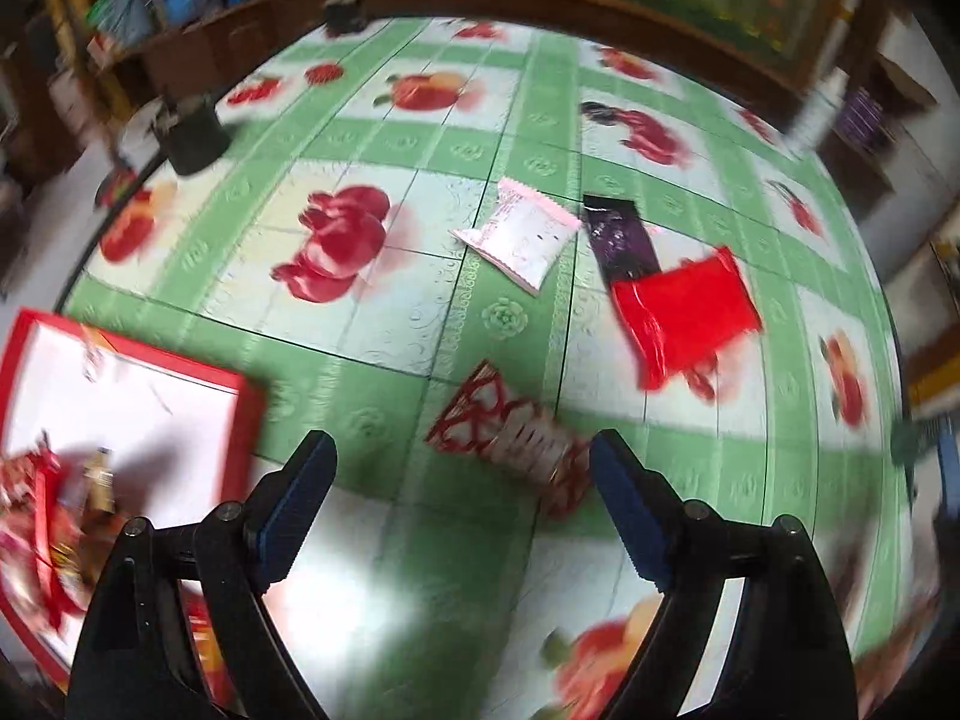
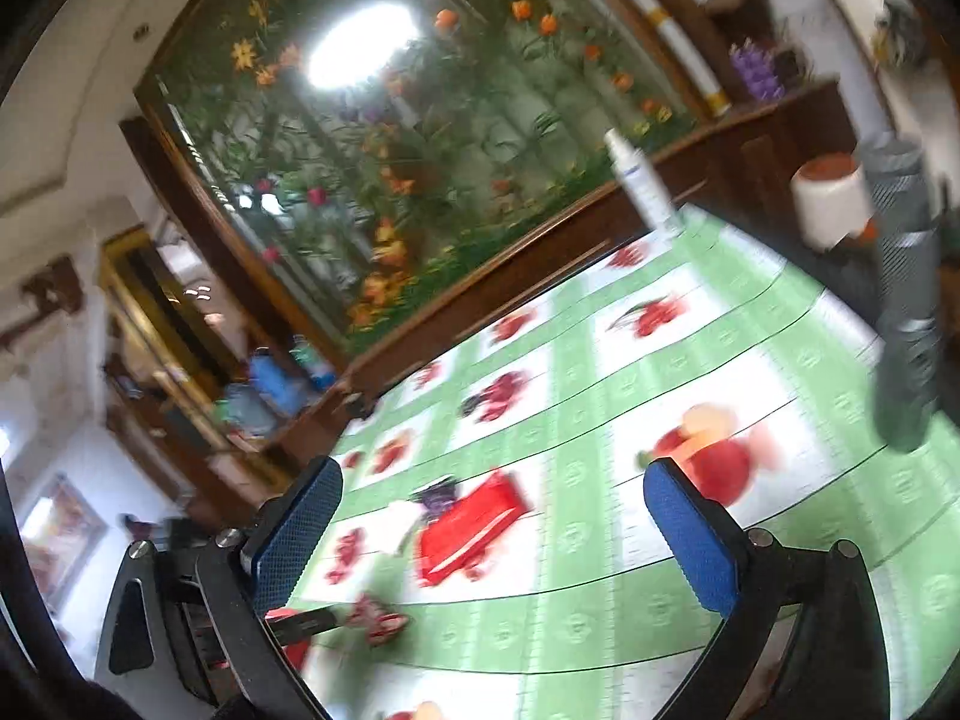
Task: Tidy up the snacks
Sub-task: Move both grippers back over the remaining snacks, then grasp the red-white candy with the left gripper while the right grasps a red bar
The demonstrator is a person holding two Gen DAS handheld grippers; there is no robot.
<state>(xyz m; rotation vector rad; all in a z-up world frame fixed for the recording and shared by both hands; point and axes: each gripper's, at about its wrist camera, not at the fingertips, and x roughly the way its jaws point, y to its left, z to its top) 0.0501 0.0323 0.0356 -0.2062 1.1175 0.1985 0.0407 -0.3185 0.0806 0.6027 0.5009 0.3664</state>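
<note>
1. Green-and-white fruit-print tablecloth [image 1: 528,138] fills the left wrist view. The left gripper [image 1: 462,462] is seen at lower centre, jaws spread, nothing between the pads. A red-patterned snack packet [image 1: 510,432] lies just ahead of it. A pink-white packet [image 1: 519,234], a dark purple packet [image 1: 618,234] and a red packet [image 1: 690,312] are grouped at centre right. A red-rimmed tray [image 1: 240,408] holding blurred snacks sits at lower left.
2. In the right wrist view, the right gripper [image 2: 492,516] is noted low in frame, jaws spread wide and empty; the red packet [image 2: 468,528] lies on the cloth beyond.

Both tongs [image 1: 462,480] [image 2: 492,516] have black arms, silver screws, and textured blue pads [image 2: 690,540].
</note>
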